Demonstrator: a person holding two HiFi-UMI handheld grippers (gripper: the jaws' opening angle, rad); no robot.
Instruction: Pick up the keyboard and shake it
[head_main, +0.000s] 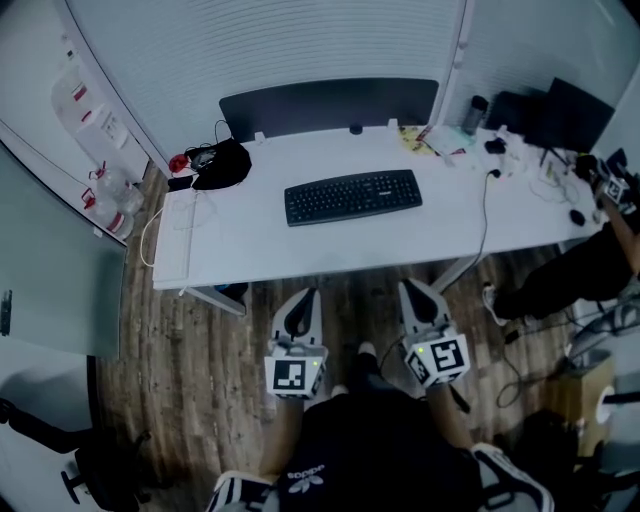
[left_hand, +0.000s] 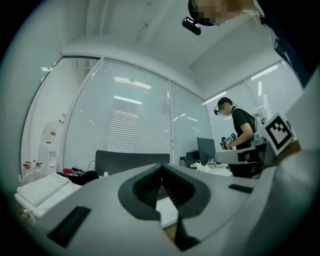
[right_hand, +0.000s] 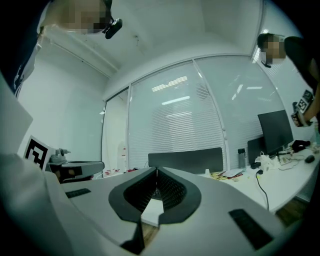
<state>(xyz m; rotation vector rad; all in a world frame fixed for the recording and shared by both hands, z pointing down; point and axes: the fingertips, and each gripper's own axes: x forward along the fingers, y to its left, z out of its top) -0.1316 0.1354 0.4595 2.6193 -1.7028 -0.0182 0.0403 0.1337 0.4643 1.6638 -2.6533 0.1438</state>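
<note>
Head view puts both of your claws low in the frame, over the wooden floor (head_main: 200, 350) just short of the desk's near edge. Your left gripper (head_main: 304, 300) and right gripper (head_main: 413, 292) sit side by side with a gap between them. Each is aimed toward the white desk (head_main: 250, 250), with the marker cubes (head_main: 296, 375) on the end nearest you. Left gripper view shows that claw's jaws pressed together with nothing between them. Right gripper view shows the same on the other side: jaws closed and empty. Neither claw touches the desk or anything on it.

The black keyboard (head_main: 352, 196) lies flat around the middle of the desk, about halfway between the near and far edges. Its long side runs roughly along the desk, with the right end tipped slightly toward the far edge. It sits ahead of your grippers and well apart from both.

A white keyboard (head_main: 176, 235) lies along the left edge. A black bag or cloth (head_main: 222, 165) rests near the far left corner. A black cable (head_main: 485, 215) crosses the right part of the desk and drops over the near edge. A dark partition panel (head_main: 330, 105) stands along the far edge. A dark bottle (head_main: 474, 114) and a monitor (head_main: 570, 115) stand toward the far right corner. Another person (head_main: 570, 280) is past the right edge.
</note>
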